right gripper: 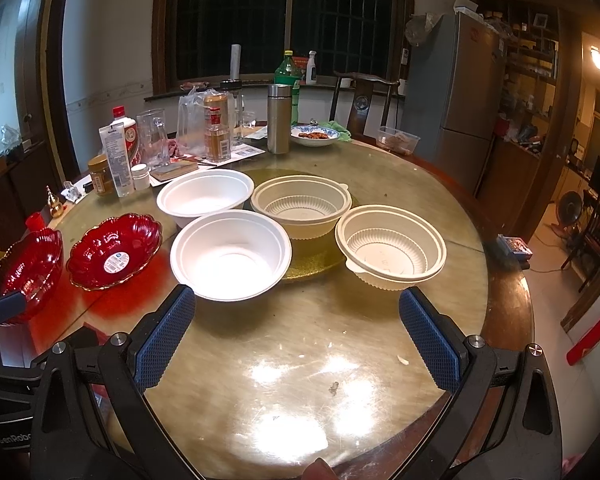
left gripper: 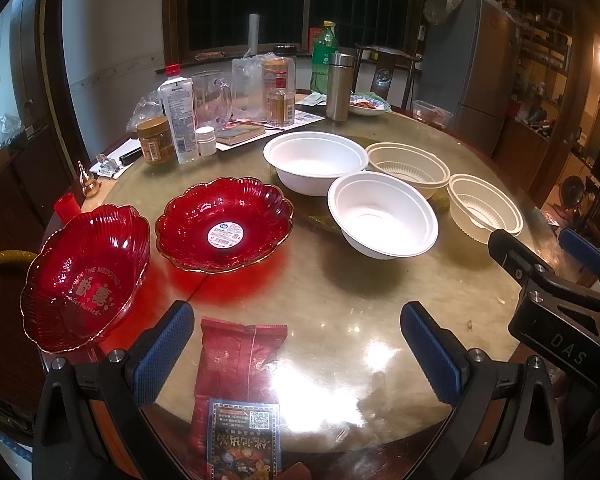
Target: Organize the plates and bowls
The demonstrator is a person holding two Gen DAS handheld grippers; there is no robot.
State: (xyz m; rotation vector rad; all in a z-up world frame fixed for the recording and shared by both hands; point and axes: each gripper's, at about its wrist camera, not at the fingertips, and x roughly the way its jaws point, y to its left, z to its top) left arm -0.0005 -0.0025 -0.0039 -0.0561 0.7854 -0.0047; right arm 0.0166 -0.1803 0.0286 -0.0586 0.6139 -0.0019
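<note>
On the round glass-topped table [left gripper: 380, 312] stand two red glass dishes: one at the left edge [left gripper: 86, 276] and one with a sticker [left gripper: 224, 224]. Right of them are two white bowls [left gripper: 314, 162] [left gripper: 382, 214] and two cream ribbed bowls [left gripper: 408, 168] [left gripper: 484, 208]. My left gripper [left gripper: 296, 344] is open and empty above the near table. In the right wrist view the near white bowl [right gripper: 230, 254] and near cream bowl [right gripper: 390, 246] lie just ahead of my right gripper [right gripper: 296, 340], which is open and empty.
A red snack packet [left gripper: 236, 384] lies under my left gripper. Bottles, jars, a glass jug [left gripper: 212, 100] and a steel flask [left gripper: 340, 86] crowd the far side. A small food plate [right gripper: 315, 135] and a chair [right gripper: 362, 100] stand behind. The right gripper's body [left gripper: 556, 304] shows at right.
</note>
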